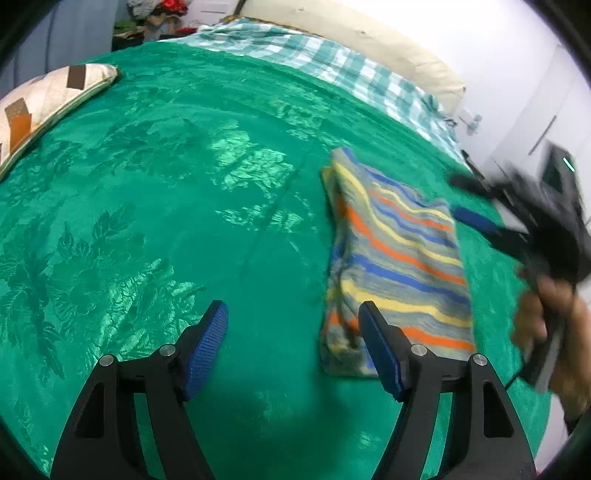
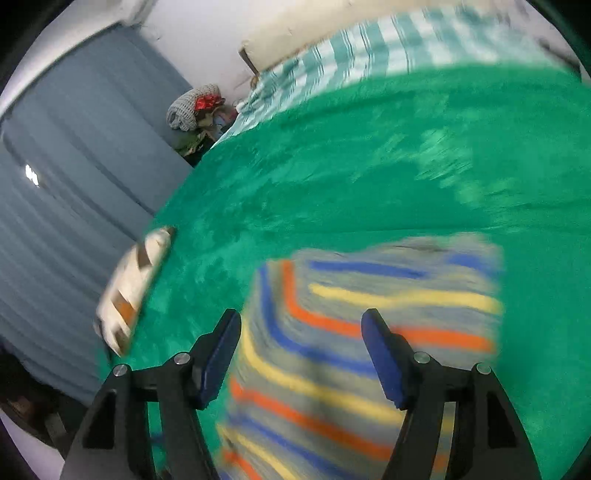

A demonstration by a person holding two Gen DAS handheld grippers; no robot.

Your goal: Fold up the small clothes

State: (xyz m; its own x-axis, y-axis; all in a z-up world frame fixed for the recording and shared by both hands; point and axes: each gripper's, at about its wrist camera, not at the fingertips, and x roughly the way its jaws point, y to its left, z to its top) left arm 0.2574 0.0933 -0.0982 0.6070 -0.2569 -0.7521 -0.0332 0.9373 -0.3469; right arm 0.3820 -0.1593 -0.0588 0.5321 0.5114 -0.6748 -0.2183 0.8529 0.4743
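Note:
A small striped garment, grey with blue, yellow and orange bands, lies folded into a long strip on the green bedspread. My left gripper is open and empty, above the bedspread just left of the garment's near end. My right gripper is open and empty, above the same garment; that view is motion-blurred. In the left wrist view the right gripper shows blurred at the garment's right edge, held by a hand.
A cream cushion with brown patches lies at the bed's left edge. A teal checked sheet and a cream headboard lie at the far side. A clothes pile sits beyond the bed by a grey-blue curtain.

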